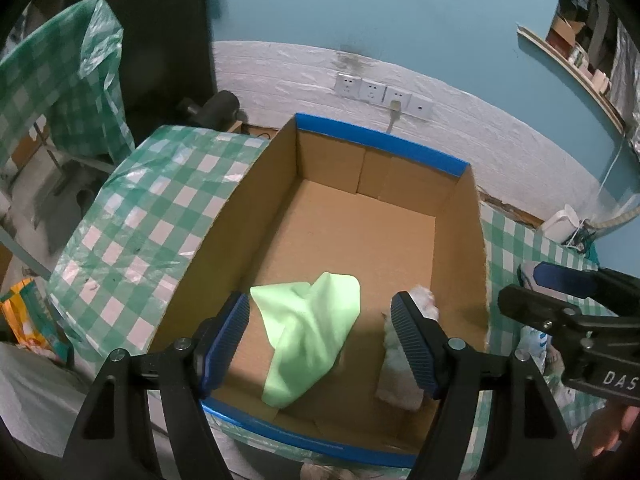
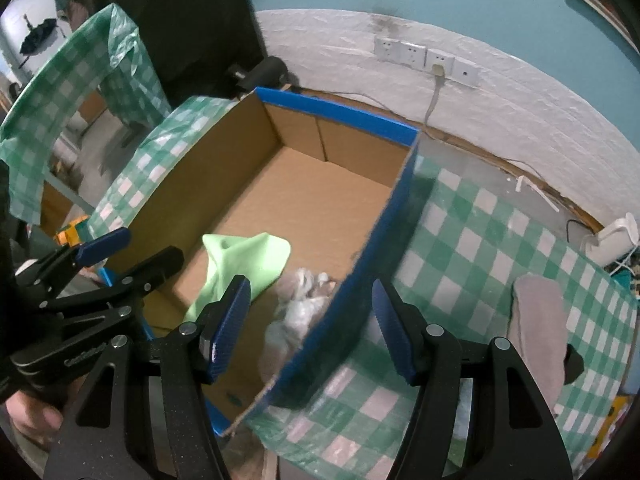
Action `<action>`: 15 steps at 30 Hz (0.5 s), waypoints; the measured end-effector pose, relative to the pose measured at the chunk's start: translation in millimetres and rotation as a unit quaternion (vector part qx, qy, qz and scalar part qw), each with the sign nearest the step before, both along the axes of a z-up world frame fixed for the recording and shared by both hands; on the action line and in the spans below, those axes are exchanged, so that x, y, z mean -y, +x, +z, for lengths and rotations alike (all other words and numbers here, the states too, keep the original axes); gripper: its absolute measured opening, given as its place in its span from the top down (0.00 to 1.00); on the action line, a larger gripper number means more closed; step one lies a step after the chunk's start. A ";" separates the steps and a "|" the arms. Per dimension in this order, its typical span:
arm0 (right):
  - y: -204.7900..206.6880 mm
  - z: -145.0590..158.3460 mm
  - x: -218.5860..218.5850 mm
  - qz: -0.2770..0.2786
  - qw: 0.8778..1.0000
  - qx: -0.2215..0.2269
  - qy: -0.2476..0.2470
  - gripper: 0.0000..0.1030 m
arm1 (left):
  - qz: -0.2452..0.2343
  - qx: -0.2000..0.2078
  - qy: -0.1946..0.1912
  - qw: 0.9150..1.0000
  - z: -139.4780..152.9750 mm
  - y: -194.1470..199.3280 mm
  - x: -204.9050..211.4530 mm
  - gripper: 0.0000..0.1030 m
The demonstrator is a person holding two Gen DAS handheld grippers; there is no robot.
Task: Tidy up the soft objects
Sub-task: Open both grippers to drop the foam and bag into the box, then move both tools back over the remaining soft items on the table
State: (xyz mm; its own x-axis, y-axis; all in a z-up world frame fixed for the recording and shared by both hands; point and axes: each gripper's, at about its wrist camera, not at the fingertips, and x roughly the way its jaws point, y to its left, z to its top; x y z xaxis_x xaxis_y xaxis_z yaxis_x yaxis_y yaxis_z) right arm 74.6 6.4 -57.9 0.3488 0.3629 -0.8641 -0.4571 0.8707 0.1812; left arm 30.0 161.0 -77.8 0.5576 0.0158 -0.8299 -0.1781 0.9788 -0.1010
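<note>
A cardboard box with blue edges [image 1: 380, 148] [image 2: 336, 112] stands on the checked table. A light green cloth [image 1: 308, 328] [image 2: 244, 260] lies loose on its floor, near the front. A white fluffy soft object [image 1: 400, 360] [image 2: 300, 304] lies in the box's front right corner. My left gripper [image 1: 324, 344] hovers open and empty above the front of the box, over the green cloth. My right gripper [image 2: 312, 328] is open and empty, straddling the box's right wall. A grey soft item [image 2: 540, 332] lies on the table to the right.
The green-and-white checked tablecloth [image 2: 480, 232] covers the table. A white wall with sockets [image 1: 384, 92] is behind the box. A white device with cables [image 2: 612, 240] sits at the far right. A second checked-covered table [image 1: 52, 76] stands at left, with floor below.
</note>
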 end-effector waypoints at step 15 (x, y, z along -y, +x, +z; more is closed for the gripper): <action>-12.5 9.3 55.1 -0.041 0.999 0.004 0.000 0.35 | -0.049 0.009 0.019 0.999 14.2 2.5 48.6 0.23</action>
State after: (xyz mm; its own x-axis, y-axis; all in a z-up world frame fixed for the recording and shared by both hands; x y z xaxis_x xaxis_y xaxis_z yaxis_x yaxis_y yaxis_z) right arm 62.1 -48.7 -48.7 0.3845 0.3332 -0.8609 -0.3860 0.9052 0.1779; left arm 32.6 112.4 -63.6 0.5721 -0.0090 -0.8201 -0.0792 0.9947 -0.0662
